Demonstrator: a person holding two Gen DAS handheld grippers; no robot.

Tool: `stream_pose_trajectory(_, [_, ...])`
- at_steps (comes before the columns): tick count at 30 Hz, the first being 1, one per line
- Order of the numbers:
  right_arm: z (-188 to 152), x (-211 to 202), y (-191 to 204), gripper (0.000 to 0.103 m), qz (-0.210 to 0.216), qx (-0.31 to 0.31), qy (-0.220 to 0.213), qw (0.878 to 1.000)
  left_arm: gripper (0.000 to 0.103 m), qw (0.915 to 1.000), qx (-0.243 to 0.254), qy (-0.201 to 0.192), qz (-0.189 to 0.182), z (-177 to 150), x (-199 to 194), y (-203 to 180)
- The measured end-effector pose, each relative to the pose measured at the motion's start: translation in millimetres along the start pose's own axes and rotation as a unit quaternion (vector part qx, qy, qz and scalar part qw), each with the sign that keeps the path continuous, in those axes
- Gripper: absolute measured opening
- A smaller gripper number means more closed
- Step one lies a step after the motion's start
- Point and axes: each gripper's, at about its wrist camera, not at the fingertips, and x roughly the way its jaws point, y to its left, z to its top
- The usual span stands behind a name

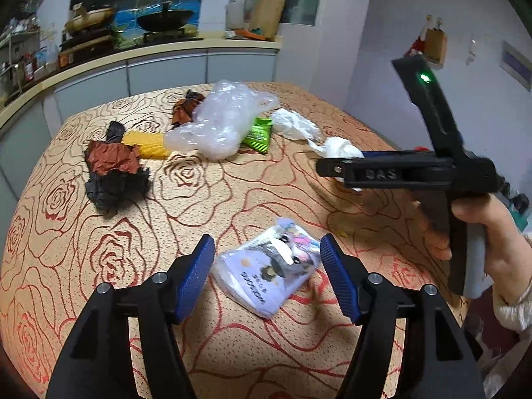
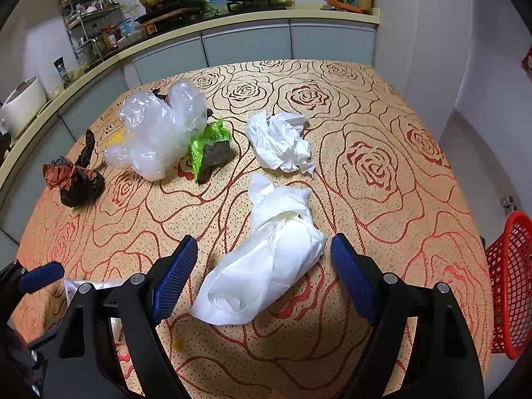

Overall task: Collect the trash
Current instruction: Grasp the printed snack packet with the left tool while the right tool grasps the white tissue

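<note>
Trash lies on a rose-patterned table (image 1: 232,199). My left gripper (image 1: 266,256) is open, its blue pads either side of a purple printed snack packet (image 1: 269,272) lying flat. My right gripper (image 2: 262,256) is open around a white tissue wad (image 2: 266,266) on the table (image 2: 382,153); it also shows from the side in the left wrist view (image 1: 332,166). Further back lie a second crumpled tissue (image 2: 282,143), a green wrapper (image 2: 209,149), a clear plastic bag (image 2: 156,133), and brown and black crumpled wrappers (image 2: 73,179). A yellow piece (image 1: 146,143) lies beside the bag.
A red mesh basket (image 2: 508,282) stands off the table's right edge. A kitchen counter (image 2: 232,23) with pans and bottles runs behind the table, with a white rice cooker (image 2: 20,103) at left. A wall (image 1: 482,33) lies to the right.
</note>
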Motion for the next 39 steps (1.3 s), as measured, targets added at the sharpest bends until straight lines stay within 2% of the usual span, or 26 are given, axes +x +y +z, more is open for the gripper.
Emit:
stream_pose_trajectory(7, [0, 4, -1, 0.077, -0.001, -0.002, 0.007, 1.000, 0.063, 0.9993, 0.034, 0.002, 0.017, -2, 6, -12])
stream_pose_trajectory(9, [0, 5, -1, 0.072, 0.000, -0.004, 0.012, 1.000, 0.058, 0.9989, 0.044, 0.003, 0.015, -2, 7, -16])
stream_pose_trajectory(10, [-1, 6, -1, 0.071, 0.000, -0.004, 0.015, 1.000, 0.052, 0.9988, 0.048, 0.004, 0.014, -2, 8, -18])
stream_pose_trajectory(12, [-2, 7, -1, 0.064, -0.004, -0.006, 0.014, 1.000, 0.048, 0.9986, 0.049, 0.005, 0.018, -3, 8, -19])
stream_pose_trajectory(13, [-3, 7, -1, 0.064, -0.006, -0.008, 0.013, 1.000, 0.041, 0.9986, 0.049, 0.005, 0.017, -3, 9, -19])
stream_pose_trajectory(15, [-3, 6, -1, 0.058, -0.009, -0.010, 0.013, 1.000, 0.036, 0.9987, 0.048, 0.005, 0.017, -2, 9, -19])
stream_pose_trajectory(16, [-2, 7, -1, 0.056, -0.011, -0.011, 0.012, 1.000, 0.030, 0.9986, 0.049, 0.005, 0.020, -2, 9, -20])
stream_pose_trajectory(17, [-2, 6, -2, 0.050, -0.012, -0.011, 0.012, 1.000, 0.029, 0.9986, 0.049, 0.004, 0.022, -2, 9, -20])
stream_pose_trajectory(20, [-3, 6, -4, 0.041, -0.012, -0.012, 0.011, 1.000, 0.025, 0.9987, 0.044, 0.002, 0.028, -1, 9, -19])
stream_pose_trajectory(27, [-5, -3, -2, 0.031, -0.001, -0.012, 0.003, 1.000, 0.017, 0.9989, 0.017, -0.009, 0.043, 3, 5, -12])
stream_pose_trajectory(28, [-4, -6, -1, 0.030, 0.001, -0.012, 0.000, 1.000, 0.013, 0.9987, 0.012, -0.010, 0.048, 5, 3, -10])
stream_pose_trajectory(29, [-4, -9, 0, 0.030, 0.004, -0.012, -0.003, 1.000, 0.000, 0.9987, 0.004, -0.013, 0.049, 7, 1, -7])
stream_pose_trajectory(36, [-1, -22, 2, 0.029, 0.009, -0.015, -0.017, 1.000, 0.001, 0.9979, -0.045, -0.011, 0.045, 10, -5, 18])
stream_pose_trajectory(37, [-1, -23, 2, 0.029, 0.010, -0.015, -0.018, 1.000, 0.008, 0.9977, -0.050, -0.011, 0.044, 10, -5, 21])
stream_pose_trajectory(39, [-1, -26, 1, 0.029, 0.012, -0.014, -0.019, 1.000, 0.040, 0.9971, -0.067, -0.017, 0.033, 11, -10, 30])
